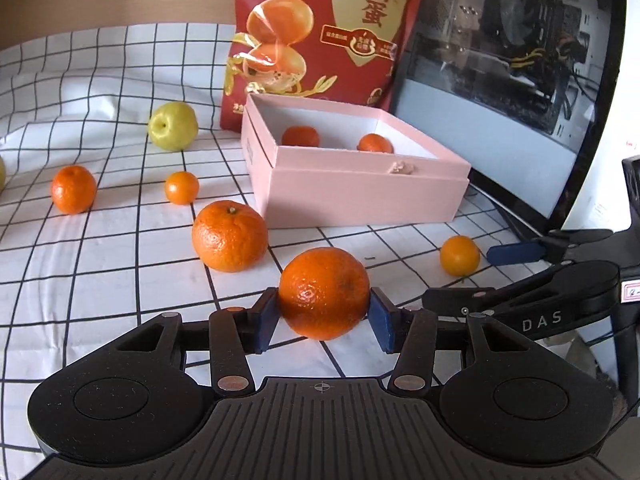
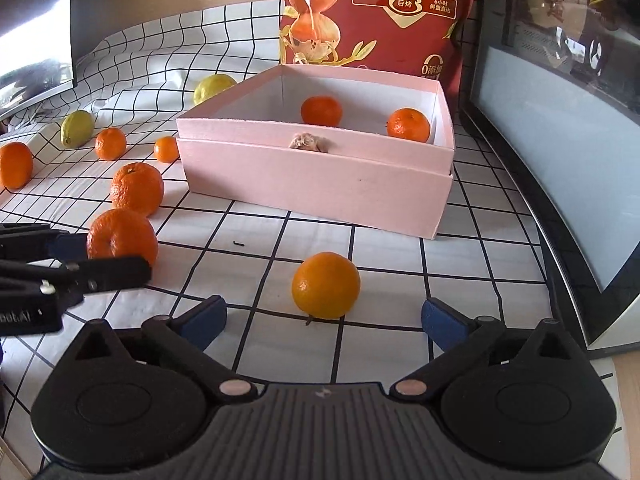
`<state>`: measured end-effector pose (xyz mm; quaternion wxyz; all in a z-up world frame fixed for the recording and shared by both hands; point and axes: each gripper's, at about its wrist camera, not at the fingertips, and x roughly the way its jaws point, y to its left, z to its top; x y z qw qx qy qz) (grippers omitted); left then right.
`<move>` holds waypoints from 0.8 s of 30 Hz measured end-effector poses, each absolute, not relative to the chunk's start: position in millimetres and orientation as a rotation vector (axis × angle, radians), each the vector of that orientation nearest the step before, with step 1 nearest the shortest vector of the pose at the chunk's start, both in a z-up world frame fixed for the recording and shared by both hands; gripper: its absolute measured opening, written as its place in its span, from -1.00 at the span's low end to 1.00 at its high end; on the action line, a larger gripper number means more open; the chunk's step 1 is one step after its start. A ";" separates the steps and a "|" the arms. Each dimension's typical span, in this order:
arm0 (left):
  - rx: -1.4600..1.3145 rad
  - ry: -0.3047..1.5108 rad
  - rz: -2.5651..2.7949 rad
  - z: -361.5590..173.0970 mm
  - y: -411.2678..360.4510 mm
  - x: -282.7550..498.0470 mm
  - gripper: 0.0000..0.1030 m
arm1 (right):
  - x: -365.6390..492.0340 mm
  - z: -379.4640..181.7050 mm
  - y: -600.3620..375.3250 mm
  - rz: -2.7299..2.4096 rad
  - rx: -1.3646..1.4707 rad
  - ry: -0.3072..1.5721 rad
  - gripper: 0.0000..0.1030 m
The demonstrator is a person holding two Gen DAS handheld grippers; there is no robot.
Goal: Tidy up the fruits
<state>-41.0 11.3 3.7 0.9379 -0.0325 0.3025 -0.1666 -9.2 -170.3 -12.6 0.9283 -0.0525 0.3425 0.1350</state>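
A white cloth with a black grid (image 1: 100,280) covers the table, with a red snack bag (image 1: 320,32) standing at the back beside a dark monitor (image 1: 500,92). In front of the bag sits an open pink box (image 2: 312,176) with two tangerines (image 2: 322,111) inside, apart from each other. The left gripper (image 1: 324,316) clamps a tangerine (image 1: 324,292) between its blue pads; whether the fruit touches the cloth is hard to tell. The right gripper (image 2: 324,316) is spread wide, with a small orange (image 2: 326,285) on the cloth between its fingertips, touching neither. More tangerines and a green apple (image 1: 173,126) lie scattered to the left.
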 end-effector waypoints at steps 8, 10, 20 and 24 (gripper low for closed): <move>-0.024 0.617 -0.334 3.8 6.3 -42.4 0.05 | -21.5 -11.6 -196.8 0.248 -0.102 0.688 0.92; -0.025 0.618 -0.335 3.8 6.5 -42.1 0.05 | -23.4 -11.1 -204.4 0.208 -0.099 0.674 0.84; -0.031 0.619 -0.338 3.8 7.7 -41.9 0.05 | -21.6 -14.4 -196.5 0.214 -0.077 0.650 0.76; -0.034 0.619 -0.338 3.7 7.7 -42.3 0.05 | -16.5 -10.7 -190.0 0.265 -0.097 0.664 0.51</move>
